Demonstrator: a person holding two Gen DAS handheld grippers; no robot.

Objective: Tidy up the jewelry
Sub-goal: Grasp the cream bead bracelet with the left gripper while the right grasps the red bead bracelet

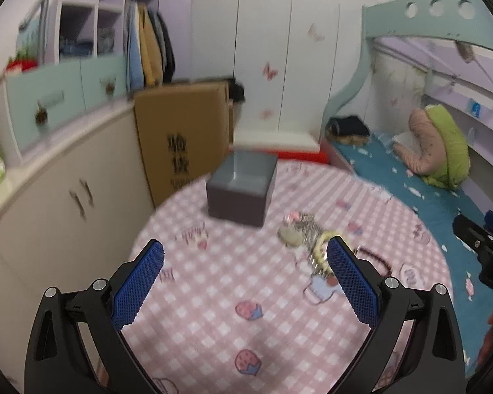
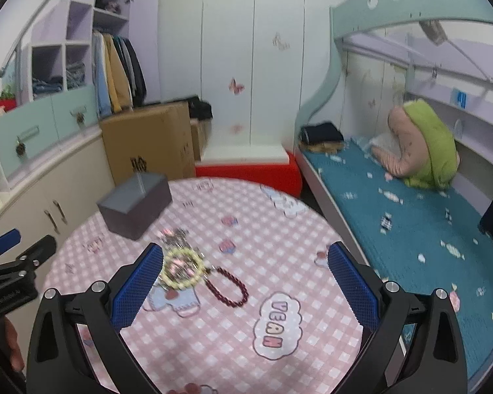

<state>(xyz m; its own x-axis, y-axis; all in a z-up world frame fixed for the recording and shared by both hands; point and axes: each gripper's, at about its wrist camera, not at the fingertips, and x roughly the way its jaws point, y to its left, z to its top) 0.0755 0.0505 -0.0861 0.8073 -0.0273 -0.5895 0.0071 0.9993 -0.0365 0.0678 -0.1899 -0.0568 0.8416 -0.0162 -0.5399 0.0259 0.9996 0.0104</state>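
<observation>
An open grey box (image 1: 241,185) (image 2: 135,202) stands at the far left part of the round table (image 1: 213,295) (image 2: 279,236) with a pink checked cloth. In front of it lies a heap of jewelry (image 1: 300,233) (image 2: 176,241): silver pieces, a pale yellow bead bracelet (image 2: 182,269) (image 1: 318,246) and a dark red bead bracelet (image 2: 228,287) (image 1: 374,259). My left gripper (image 1: 245,246) is open above the cloth, the heap just by its right finger. My right gripper (image 2: 245,251) is open too, the yellow bracelet beside its left finger, the red one between the fingers.
A cream cabinet (image 1: 49,197) (image 2: 49,177) runs along the left, with a cardboard box (image 1: 180,138) (image 2: 154,141) behind the table. A bed with a blue sheet (image 2: 410,223) (image 1: 410,180) lies close on the right. White wardrobes (image 2: 233,65) fill the back wall.
</observation>
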